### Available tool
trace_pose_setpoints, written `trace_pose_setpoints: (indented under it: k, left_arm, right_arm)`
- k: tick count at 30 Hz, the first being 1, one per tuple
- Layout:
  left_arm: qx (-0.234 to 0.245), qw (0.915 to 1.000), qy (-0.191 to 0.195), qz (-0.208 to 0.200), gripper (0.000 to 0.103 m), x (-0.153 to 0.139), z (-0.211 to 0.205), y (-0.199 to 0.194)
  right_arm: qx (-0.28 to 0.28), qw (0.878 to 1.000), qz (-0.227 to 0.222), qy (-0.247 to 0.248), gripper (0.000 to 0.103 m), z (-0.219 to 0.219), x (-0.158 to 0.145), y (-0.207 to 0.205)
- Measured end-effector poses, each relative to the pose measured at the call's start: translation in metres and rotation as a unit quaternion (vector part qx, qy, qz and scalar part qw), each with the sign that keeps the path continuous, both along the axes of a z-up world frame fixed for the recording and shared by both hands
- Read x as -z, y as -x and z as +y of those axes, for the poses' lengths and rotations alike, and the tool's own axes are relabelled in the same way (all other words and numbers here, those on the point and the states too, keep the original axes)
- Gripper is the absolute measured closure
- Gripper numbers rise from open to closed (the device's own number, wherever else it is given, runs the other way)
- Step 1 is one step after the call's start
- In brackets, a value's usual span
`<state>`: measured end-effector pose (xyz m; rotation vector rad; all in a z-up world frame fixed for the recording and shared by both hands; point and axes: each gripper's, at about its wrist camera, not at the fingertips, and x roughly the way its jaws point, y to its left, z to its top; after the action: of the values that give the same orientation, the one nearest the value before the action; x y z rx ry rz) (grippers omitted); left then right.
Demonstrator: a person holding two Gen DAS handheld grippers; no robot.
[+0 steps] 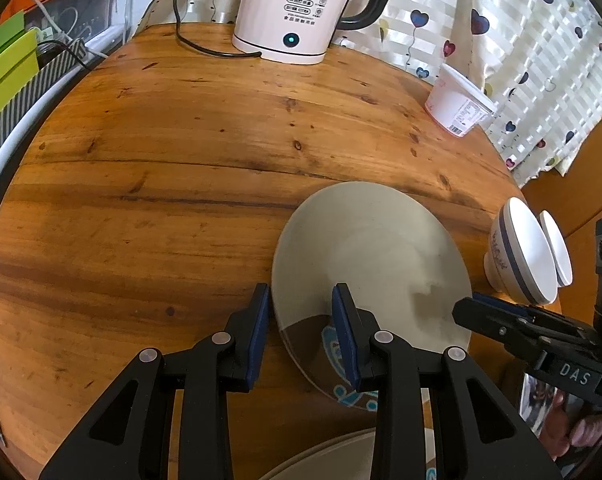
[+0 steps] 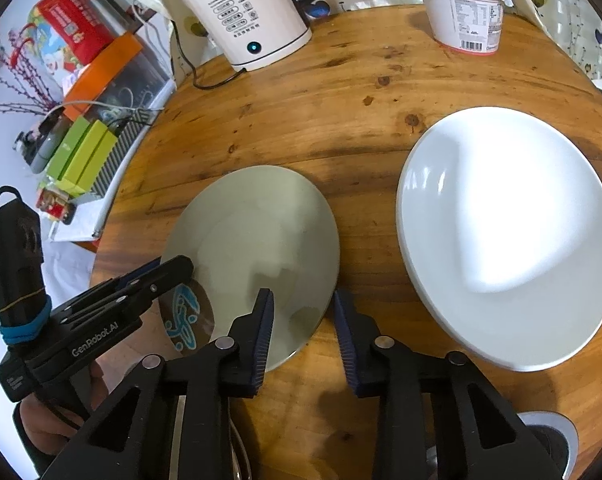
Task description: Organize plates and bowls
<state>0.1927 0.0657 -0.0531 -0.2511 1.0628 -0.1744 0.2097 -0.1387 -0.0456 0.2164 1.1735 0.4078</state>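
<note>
A round grey ceramic plate (image 1: 371, 256) with a brown, blue-patterned patch at its near rim lies tilted on the round, knotty wooden bench (image 1: 173, 168), just right of the bench's middle. The left gripper (image 1: 303, 334) straddles the plate's edge at about 7 o'clock: one blue-padded finger (image 1: 343, 328) lies over the plate's face and the other stands outside the rim, so the rim sits between them, though whether the pads actually press on it cannot be told. The right gripper (image 2: 303, 334) takes the opposite edge at about 5 o'clock, with one pad over the plate's face and the other out over bare wood; its fingers stand apart, not clamped on the rim. A large glossy white plate (image 2: 509, 236) rests at 3 o'clock from the grey one, close but apart. Two small white bowls with a dark blue band (image 1: 521, 256) sit nested at the bench's right edge. At 12 o'clock stands a white electric kettle with a black handle (image 1: 301, 8), and at 2 o'clock a white lidded plastic tub (image 2: 465, 12).
</note>
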Motion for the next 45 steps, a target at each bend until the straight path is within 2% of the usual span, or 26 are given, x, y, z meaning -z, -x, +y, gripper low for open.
trace_pose_setpoints:
  k: [15, 22, 31, 45]
  left_arm:
    - [-0.001, 0.9998, -0.004, -0.020, 0.070, -0.008, 0.002, 0.001]
    - [-0.004, 1.0000, 0.003, -0.008, 0.070, 0.000, 0.006, 0.000]
    - [-0.004, 0.9999, -0.004, -0.012, 0.070, 0.001, 0.004, -0.001]
    - [-0.013, 0.9994, -0.006, -0.030, 0.070, -0.010, 0.009, 0.007]
  right_arm:
    - [0.003, 1.000, -0.010, 0.002, 0.081, 0.003, -0.003, -0.003]
    - [0.004, 1.000, -0.002, 0.000, 0.082, 0.003, 0.002, -0.003]
    - [0.005, 1.000, -0.006, 0.001, 0.086, 0.003, 0.001, -0.005]
    - [-0.001, 1.000, -0.024, -0.006, 0.086, 0.006, -0.007, -0.003]
